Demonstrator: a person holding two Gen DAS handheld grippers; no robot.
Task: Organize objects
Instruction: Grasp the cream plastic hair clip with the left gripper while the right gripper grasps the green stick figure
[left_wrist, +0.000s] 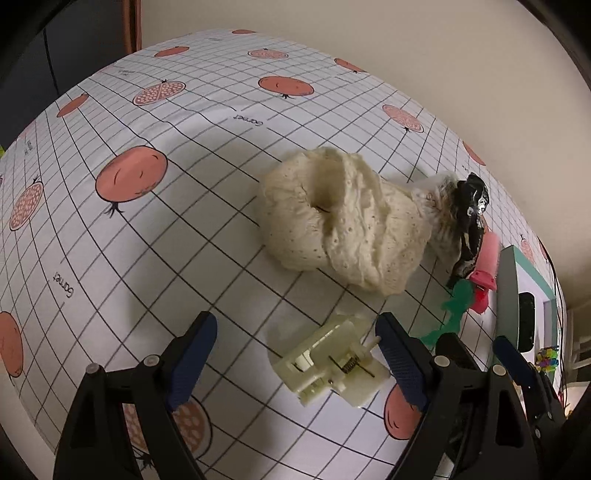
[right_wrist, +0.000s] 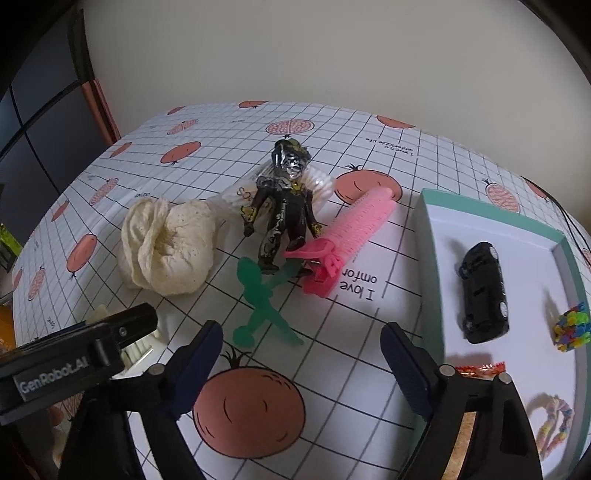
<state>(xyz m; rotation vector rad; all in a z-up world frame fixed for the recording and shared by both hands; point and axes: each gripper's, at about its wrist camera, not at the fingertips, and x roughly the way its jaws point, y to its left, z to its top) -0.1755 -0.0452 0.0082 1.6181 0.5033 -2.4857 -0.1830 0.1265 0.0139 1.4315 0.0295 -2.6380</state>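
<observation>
beside the box (right_wrist: 430, 258), both grippers, left (left_wrist: 295, 354) and right (right_wrist: 301, 360), hang open and empty; a careless reach for the green figure (right_wrist: 258, 295) could topple the dark doll (right_wrist: 286, 210).

Left gripper (left_wrist: 295, 354) with black angular arms, dark blue ribbed finger pads (left_wrist: 192, 354), round silver pivot screws, right gripper (right_wrist: 301, 365) of the same build, white "GenRobot.AI" lettering on a black side bar
</observation>
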